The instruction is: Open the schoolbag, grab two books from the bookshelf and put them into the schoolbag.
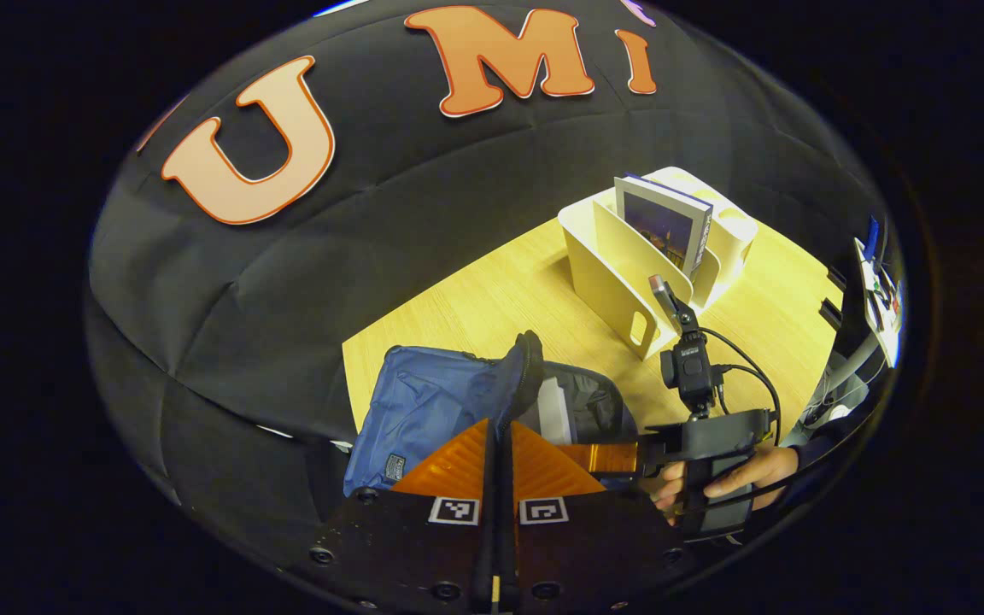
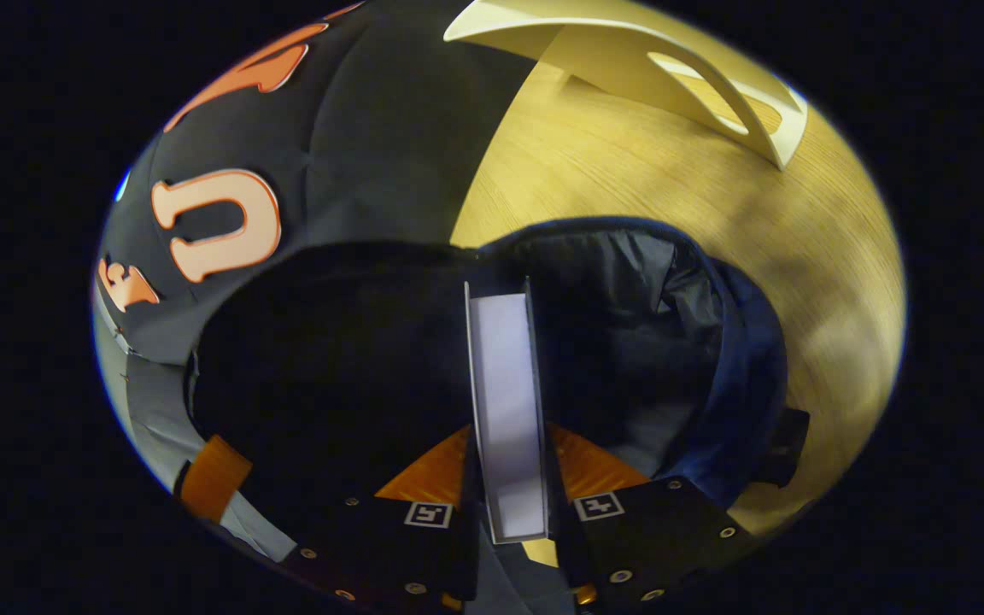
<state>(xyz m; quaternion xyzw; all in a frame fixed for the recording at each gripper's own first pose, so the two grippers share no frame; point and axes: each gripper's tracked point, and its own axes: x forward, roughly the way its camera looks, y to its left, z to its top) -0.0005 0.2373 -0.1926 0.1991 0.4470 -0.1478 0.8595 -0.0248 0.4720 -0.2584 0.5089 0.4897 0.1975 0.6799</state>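
- Schoolbag of blue fabric with a dark lining (image 1: 428,410) lies on the pale wooden tabletop (image 1: 492,307), near the black cloth wall; its mouth gapes open, and in the right gripper view the dark inside of the schoolbag (image 2: 629,299) sits directly ahead of the fingers.
- Cream-white bookshelf with slotted dividers (image 1: 620,273) stands on the tabletop beyond the bag and apart from it; one corner of the bookshelf (image 2: 714,94) shows at the top of the right gripper view.
- One upright book with a dark photo cover (image 1: 658,231) stands in a slot of the bookshelf.
- Right gripper (image 2: 509,504) has its fingers clamped on a second book with white page edges (image 2: 505,401), held edge-on and reaching into the bag's mouth; in the left gripper view the right gripper (image 1: 603,457) and the hand (image 1: 748,474) holding it are just beside the bag.
- Left gripper (image 1: 500,478) has its fingers pressed together on the raised dark flap of the bag (image 1: 519,376), holding the flap upright.
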